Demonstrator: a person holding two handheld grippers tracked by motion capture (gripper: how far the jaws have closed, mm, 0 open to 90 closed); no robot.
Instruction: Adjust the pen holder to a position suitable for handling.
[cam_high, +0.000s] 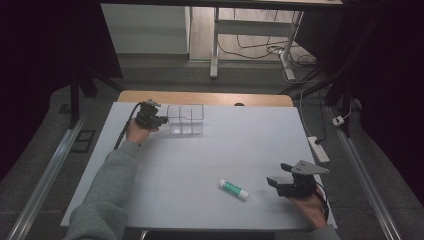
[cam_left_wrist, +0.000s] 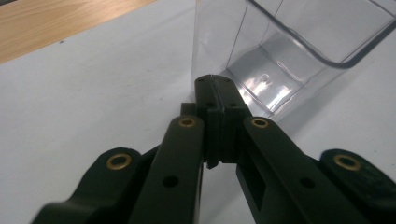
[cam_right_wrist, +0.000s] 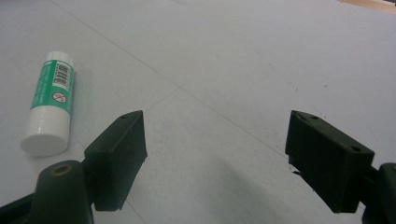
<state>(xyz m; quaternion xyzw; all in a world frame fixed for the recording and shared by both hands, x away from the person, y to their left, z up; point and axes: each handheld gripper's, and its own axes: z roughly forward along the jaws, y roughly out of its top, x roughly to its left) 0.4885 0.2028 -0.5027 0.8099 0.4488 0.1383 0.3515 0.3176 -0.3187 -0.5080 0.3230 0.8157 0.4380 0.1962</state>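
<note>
Clear glossy plastic container (cam_left_wrist: 299, 51); smooth white-and-green plastic glue stick (cam_right_wrist: 50, 102); matt white tabletop (cam_high: 210, 155) with a wooden edge.

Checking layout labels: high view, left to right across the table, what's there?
Left tongs, shut against the clear container's wall → clear plastic container → green-and-white glue stick → right tongs, open.

The high view was dim, its corners at ten and two o'clock sunk in black, with only the white table (cam_high: 210, 150) catching soft light, perhaps from overhead. In the left gripper view, glare streaked the clear container (cam_left_wrist: 289, 60) toward one o'clock. Near jaws were blurred in both gripper views.
</note>
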